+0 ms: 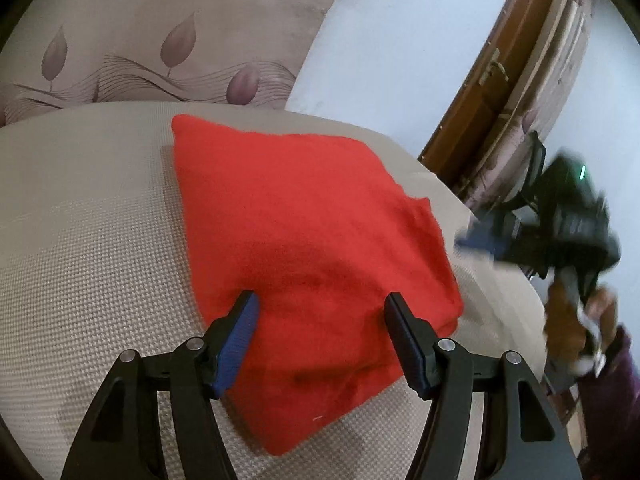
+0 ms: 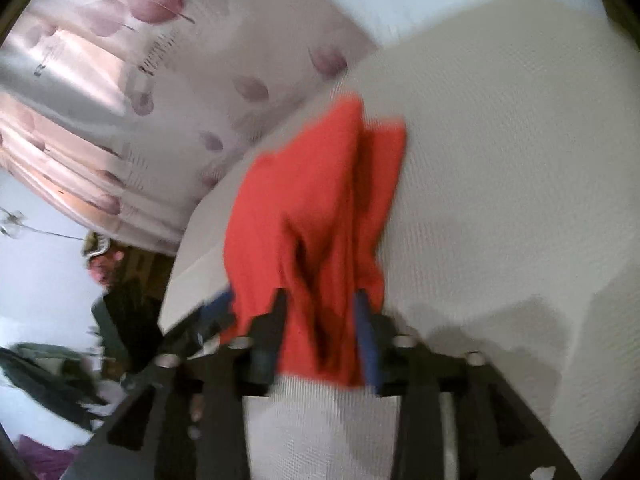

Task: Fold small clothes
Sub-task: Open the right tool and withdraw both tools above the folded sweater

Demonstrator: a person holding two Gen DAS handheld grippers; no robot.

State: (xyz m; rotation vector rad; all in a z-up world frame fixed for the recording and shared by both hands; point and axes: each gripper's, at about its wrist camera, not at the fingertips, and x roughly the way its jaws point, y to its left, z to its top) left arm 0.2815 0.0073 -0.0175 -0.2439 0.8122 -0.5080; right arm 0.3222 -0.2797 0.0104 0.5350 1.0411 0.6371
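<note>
A folded red cloth (image 1: pixel 304 240) lies on a beige textured bed cover (image 1: pixel 88 240). My left gripper (image 1: pixel 322 300) is open, its blue-padded fingers over the cloth's near part, not holding it. My right gripper shows blurred at the right of the left wrist view (image 1: pixel 480 240), off the cloth's right edge. In the blurred right wrist view the right gripper (image 2: pixel 320 308) has its fingers partly apart with the red cloth (image 2: pixel 316 208) between and beyond them; whether it grips is unclear.
A curtain with purple leaf print (image 1: pixel 160 40) hangs behind the bed. A brown wooden door (image 1: pixel 500 72) stands at the right. A white wall (image 1: pixel 400 40) lies between them. The bed edge (image 1: pixel 500 292) drops off at the right.
</note>
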